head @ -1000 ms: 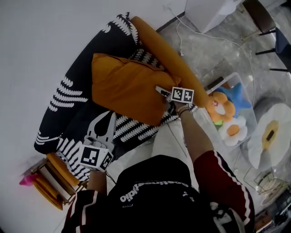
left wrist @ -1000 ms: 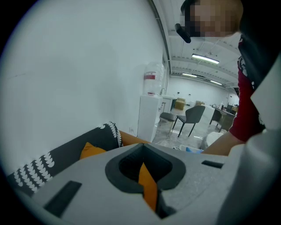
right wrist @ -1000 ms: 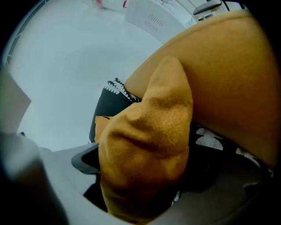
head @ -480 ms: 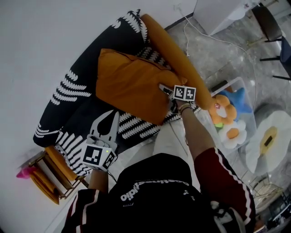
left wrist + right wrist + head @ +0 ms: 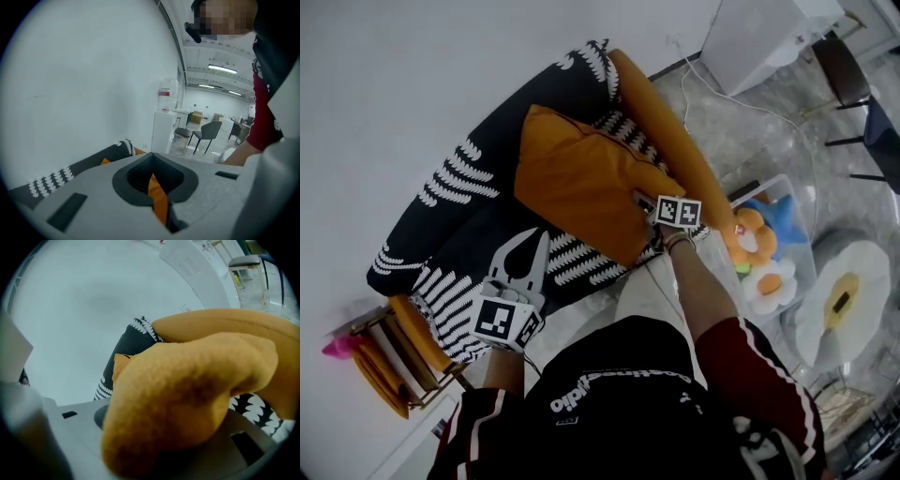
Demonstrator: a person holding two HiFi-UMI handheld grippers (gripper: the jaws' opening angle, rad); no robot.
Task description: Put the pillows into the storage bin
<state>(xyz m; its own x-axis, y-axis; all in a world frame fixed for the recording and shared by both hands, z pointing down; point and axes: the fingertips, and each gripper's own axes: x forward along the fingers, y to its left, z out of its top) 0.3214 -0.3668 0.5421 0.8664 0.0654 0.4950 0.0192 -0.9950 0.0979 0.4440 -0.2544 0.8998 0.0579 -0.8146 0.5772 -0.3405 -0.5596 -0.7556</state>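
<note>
**One Grasp Established**

One gripper holds the load. The right gripper [image 5: 640, 199] has just been closing its jaws. They are now clamped on the edge of the orange square velvet pillow [image 5: 581, 183] that faces the person's right forearm. In the right gripper view, the plush fabric [image 5: 187, 394] bulges over both jaws and hides the pads.

The left gripper [image 5: 539, 240] has its jaws pressed together and grasps nothing. In the left gripper view, a thin strip of orange shows through the slit between them. This gripper hangs near the pillow's lower edge without touching it.

Position of the load:
- The rest of the pillow lies over the black couch cover with a white leaf pattern [image 5: 450, 220].
- The couch stands against a plain white wall [image 5: 412, 75].
- A long orange padded roll [image 5: 666, 136] runs along the side of the couch just beyond the pillow and the right gripper.

Position of the container:
- The clear plastic storage bin [image 5: 766, 180] stands on the grey marbled floor [image 5: 741, 122], just past the padded roll, to the right of the right gripper.
- Inside it lie an orange plush toy [image 5: 748, 234], a blue star-shaped plush toy [image 5: 780, 211] and a white flower-shaped plush toy [image 5: 769, 279].
- The pillow is not in the bin.

Surroundings:
- A white cable [image 5: 712, 84] trails across the floor toward a white cabinet [image 5: 759, 37] at the top of the head view.
- A small wooden rack [image 5: 389, 366] stands at the couch's near left end.
</note>
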